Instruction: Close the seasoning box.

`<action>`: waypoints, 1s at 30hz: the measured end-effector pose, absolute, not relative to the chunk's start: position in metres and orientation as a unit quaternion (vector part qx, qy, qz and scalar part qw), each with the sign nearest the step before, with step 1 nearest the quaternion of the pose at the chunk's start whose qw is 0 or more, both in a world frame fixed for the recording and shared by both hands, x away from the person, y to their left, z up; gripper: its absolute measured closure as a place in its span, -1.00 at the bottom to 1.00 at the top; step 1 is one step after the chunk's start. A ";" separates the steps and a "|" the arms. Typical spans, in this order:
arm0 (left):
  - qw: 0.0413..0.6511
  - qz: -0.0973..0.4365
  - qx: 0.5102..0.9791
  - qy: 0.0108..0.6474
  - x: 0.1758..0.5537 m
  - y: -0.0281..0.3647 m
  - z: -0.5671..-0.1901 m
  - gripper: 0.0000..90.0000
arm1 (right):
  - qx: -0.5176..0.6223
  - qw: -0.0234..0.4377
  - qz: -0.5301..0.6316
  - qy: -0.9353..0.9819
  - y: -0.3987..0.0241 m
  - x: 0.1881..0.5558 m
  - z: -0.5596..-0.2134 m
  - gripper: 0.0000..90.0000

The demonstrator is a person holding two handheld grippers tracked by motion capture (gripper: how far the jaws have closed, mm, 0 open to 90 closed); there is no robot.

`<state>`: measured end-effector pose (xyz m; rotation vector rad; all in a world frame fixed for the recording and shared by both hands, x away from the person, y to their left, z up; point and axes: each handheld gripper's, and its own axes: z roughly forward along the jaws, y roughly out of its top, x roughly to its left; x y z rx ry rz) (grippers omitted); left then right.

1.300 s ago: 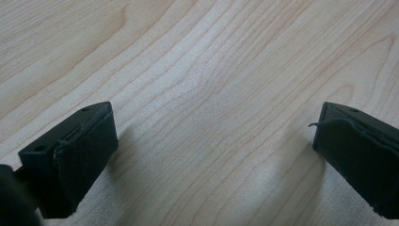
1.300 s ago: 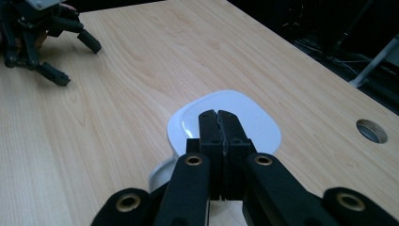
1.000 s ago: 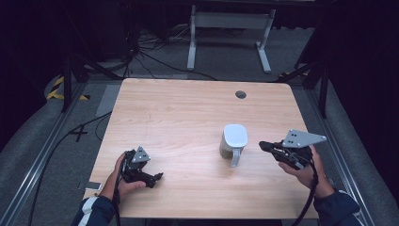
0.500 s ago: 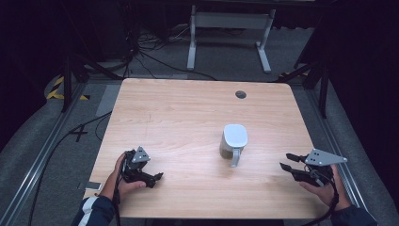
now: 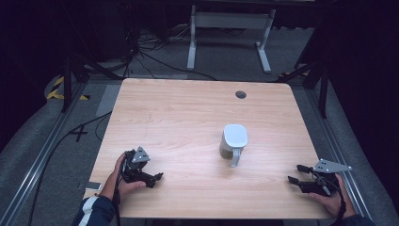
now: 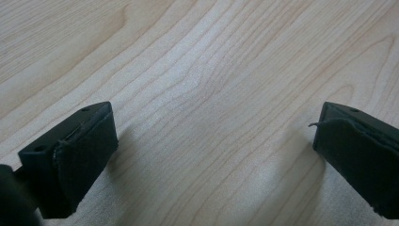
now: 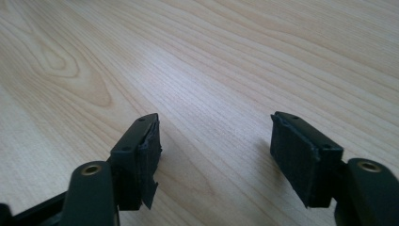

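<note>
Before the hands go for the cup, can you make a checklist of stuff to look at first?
1. Cup lying on its side, nothing touching it: ok.
2. Right gripper open, jaws just been opening, nothing between them: ok.
3. Left gripper open and empty: ok.
4. Table bare between both grippers and the cup: ok.
5. Handle points toward the person's side: ok.
6. Anything inside the cup: cannot tell.

White-topped grey mug (image 5: 234, 141) on pale wood-grain table (image 5: 179, 117); black hand-held grippers.

no readable text, labels or numbers anywhere
</note>
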<state>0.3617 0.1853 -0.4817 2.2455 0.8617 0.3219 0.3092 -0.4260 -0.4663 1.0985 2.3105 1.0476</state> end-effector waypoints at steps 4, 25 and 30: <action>0.350 0.124 0.867 0.333 0.362 0.185 -0.482 -0.99 | 0.390 0.193 0.366 0.823 -0.424 0.309 -0.466 -0.33; 0.350 0.124 0.867 0.333 0.362 0.185 -0.482 -0.99 | 0.400 0.196 0.362 0.819 -0.424 0.310 -0.467 -0.44; 0.350 0.124 0.867 0.333 0.362 0.185 -0.482 -0.99 | 0.402 0.198 0.361 0.818 -0.424 0.311 -0.467 -0.48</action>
